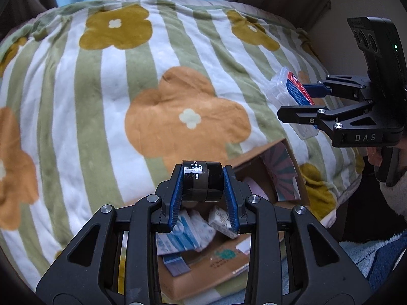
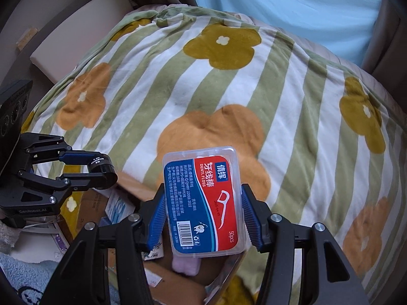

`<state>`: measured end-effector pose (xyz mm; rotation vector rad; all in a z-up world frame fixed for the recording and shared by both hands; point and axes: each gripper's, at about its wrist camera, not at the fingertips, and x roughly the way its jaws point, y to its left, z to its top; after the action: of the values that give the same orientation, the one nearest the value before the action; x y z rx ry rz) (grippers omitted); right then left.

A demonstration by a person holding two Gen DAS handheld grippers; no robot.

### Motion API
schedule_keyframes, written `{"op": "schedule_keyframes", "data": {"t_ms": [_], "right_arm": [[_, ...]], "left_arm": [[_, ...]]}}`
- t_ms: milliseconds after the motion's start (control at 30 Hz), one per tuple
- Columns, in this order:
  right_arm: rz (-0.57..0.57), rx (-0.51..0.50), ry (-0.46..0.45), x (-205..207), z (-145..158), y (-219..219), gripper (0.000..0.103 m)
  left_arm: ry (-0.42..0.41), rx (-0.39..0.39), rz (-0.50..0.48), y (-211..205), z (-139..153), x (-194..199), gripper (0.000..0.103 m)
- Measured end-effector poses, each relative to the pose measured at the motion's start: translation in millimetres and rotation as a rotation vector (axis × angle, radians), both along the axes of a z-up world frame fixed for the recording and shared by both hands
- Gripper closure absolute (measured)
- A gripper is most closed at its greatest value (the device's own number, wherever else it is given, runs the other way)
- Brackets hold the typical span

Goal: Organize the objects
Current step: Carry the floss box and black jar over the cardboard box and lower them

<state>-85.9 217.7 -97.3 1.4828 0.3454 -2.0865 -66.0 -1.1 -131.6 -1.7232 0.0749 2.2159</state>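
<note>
My left gripper (image 1: pixel 202 185) is shut on a small black jar (image 1: pixel 201 181) with a white label and holds it above an open cardboard box (image 1: pixel 223 267). It also shows in the right wrist view (image 2: pixel 100 169), at the left, with the black jar (image 2: pixel 101 165). My right gripper (image 2: pixel 203 218) is shut on a clear plastic dental floss box (image 2: pixel 202 203) with a red and blue label, held over the box's edge. It also shows in the left wrist view (image 1: pixel 297 101), at the right, with the floss box (image 1: pixel 292 94).
The cardboard box (image 2: pixel 132 185) holds several small packets (image 1: pixel 183 233) and a pink item (image 2: pixel 184 265). It lies on a striped floral blanket (image 1: pixel 127 89) over a bed. A light blue sheet (image 2: pixel 292 5) lies behind. A blue fluffy towel (image 1: pixel 376 256) lies at the lower right.
</note>
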Motion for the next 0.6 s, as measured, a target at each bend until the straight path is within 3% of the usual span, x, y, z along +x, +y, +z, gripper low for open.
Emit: {"op": "schedule_keyframes", "data": {"t_ms": [300, 600], "right_arm": [[-0.036, 0.020, -0.042, 52.9, -19.8, 4.6, 0.052], [-0.112, 0.025, -0.109, 81.4, -56.6, 8.6, 0.052]], "left_arm": [[-0.036, 0.003, 0.041, -7.8, -15.3, 55.3, 0.075], [-0.077, 0.018, 0.085, -21.3, -46.8, 79.6, 0.075]]}}
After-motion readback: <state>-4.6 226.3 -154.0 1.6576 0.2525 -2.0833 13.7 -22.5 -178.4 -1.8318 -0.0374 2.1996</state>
